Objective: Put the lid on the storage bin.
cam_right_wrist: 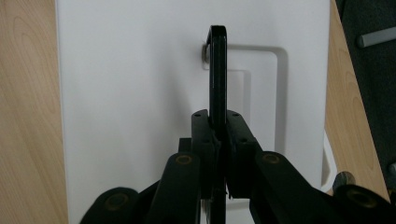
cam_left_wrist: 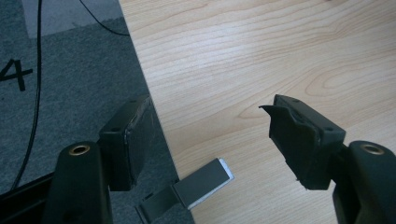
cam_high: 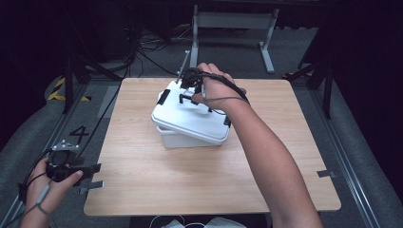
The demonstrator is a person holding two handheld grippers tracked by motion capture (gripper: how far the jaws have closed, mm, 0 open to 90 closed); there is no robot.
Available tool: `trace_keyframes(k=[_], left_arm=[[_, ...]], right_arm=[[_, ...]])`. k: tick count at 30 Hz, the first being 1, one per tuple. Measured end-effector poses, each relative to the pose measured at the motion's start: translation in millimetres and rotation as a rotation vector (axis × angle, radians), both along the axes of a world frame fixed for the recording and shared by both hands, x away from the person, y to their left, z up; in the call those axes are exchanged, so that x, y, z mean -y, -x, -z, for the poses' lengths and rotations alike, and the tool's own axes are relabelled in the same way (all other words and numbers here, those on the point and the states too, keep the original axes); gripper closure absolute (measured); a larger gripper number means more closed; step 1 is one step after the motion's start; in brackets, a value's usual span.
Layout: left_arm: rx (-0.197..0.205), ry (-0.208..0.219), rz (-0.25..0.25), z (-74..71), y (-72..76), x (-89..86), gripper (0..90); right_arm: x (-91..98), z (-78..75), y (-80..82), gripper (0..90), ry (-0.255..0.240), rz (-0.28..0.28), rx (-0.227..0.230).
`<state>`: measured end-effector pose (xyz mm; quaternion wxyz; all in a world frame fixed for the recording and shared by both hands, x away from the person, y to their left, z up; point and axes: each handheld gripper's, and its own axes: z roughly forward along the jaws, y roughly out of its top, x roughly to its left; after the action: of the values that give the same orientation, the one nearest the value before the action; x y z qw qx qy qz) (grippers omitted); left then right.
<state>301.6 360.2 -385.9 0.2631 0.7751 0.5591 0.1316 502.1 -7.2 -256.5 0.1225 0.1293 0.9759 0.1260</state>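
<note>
Resting near the middle of the wooden table (cam_high: 142,185), a white box (cam_high: 183,137) is seen with its white lid (cam_high: 187,116) sitting askew and tilted on top. The black handle (cam_right_wrist: 217,70) of the lid is clamped between the jaws of the right gripper (cam_right_wrist: 218,140), which is held over the lid toward 12 o'clock in the high view. The left gripper (cam_left_wrist: 210,140) is held at the table's 8 o'clock corner, its jaws spread wide with nothing between them, one jaw over the grey floor (cam_left_wrist: 60,93) and the other over the tabletop. A strip of grey tape (cam_left_wrist: 203,183) is seen at the table edge, between the jaws.
</note>
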Motion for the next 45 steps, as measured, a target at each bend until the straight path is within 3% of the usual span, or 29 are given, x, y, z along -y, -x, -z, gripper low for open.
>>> trace_keyframes(k=[13, 25, 37, 45], left_arm=[[-0.012, -0.01, -0.027, 2.3, 14.4, -9.3, 31.3], [-0.023, -0.012, -0.068, 5.0, 29.8, -16.7, 31.2], [-0.023, -0.012, -0.083, 6.4, 35.7, -20.9, 31.0], [-0.03, -0.011, -0.078, 7.2, 31.2, -18.4, 31.0]], right_arm=[[-15.1, 8.4, -2.9, 84.9, 0.035, -0.082, 0.008], [-10.7, 9.5, -12.7, 84.1, 0.035, -0.112, 0.007], [-7.8, 10.1, -20.2, 80.8, 0.038, -0.141, 0.072], [-6.9, 7.8, -14.5, 84.7, -0.001, -0.208, 0.01]])
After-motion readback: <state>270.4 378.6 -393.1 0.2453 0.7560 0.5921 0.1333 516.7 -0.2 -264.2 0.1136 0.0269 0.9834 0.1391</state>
